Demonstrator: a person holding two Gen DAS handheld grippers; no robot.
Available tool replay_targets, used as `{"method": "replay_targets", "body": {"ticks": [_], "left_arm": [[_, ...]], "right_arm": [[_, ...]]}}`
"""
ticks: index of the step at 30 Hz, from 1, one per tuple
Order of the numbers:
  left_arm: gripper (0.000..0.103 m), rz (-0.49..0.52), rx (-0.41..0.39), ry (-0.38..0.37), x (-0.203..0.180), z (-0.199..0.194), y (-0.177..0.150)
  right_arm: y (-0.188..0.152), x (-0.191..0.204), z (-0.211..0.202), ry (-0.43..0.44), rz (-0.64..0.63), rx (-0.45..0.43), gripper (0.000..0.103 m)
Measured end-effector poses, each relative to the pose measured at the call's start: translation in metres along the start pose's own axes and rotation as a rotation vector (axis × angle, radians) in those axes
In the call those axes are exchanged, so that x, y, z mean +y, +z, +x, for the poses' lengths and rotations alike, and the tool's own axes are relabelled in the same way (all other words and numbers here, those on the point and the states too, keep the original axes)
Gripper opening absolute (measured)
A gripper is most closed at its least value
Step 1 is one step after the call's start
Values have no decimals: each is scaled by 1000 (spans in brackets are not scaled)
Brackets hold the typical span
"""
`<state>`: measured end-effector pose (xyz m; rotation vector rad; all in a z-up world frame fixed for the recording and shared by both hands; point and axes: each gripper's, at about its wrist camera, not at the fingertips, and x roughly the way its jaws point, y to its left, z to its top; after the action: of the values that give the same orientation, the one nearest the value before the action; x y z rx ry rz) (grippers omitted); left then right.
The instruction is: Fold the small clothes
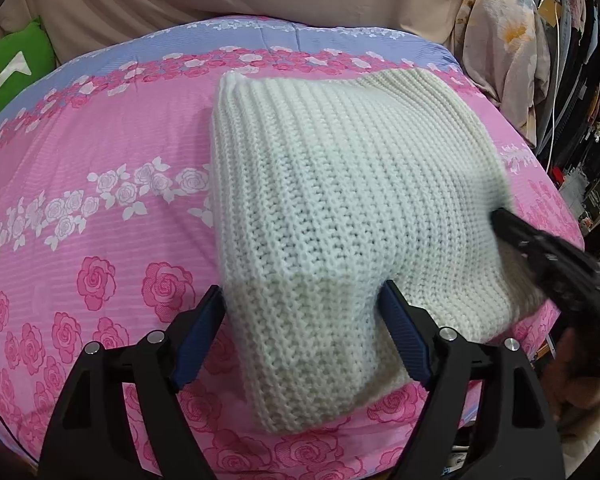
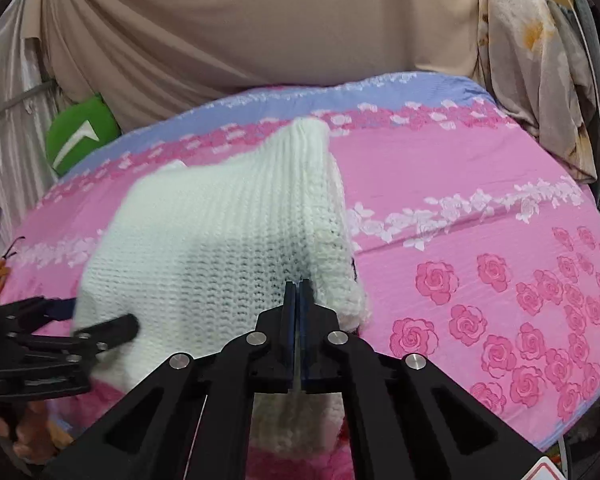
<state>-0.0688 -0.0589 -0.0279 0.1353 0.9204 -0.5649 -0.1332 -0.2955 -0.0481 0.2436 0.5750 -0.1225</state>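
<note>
That chunky white knit sweater [image 1: 340, 208] is lying on the bed [image 1: 100, 184], with its near edge lifted toward you. Your right gripper [image 2: 299, 286] has its fingers pinched tight on the near hem. Your left gripper [image 1: 300, 300] has its fingers spread wide around a bunched fold, not squeezing yet. I'd guess it's soft, floppy and stretchy, so grab doubled edges or corners, since a single layer will probably sag.

A pink rose-print bedsheet [image 1: 100, 184] covers the bed; a green cushion [image 1: 8, 68] sits at its far left corner, beige drapes [image 2: 240, 28] behind.
</note>
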Motion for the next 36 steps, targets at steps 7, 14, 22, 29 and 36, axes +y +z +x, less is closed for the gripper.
{"method": "replay_targets", "body": {"ticks": [7,14,22,29,36], "left_arm": [[78,-47,-77,-75,7,-34,15],[91,-123,-77,-89,21,-21,41],[98,-160,7,-114,18,20,48],[98,-193,25,-131,20,38,53],[98,-210,35,-150,22,48,56]], "right_arm": [[10,-1,-27,44,42,-39,6],[12,-14,-38,39,111,-56,71],[5,-26,27,174,203,111,86],[7,-29,40,248,241,125,89],[13,-27,47,267,240,126,92]]}}
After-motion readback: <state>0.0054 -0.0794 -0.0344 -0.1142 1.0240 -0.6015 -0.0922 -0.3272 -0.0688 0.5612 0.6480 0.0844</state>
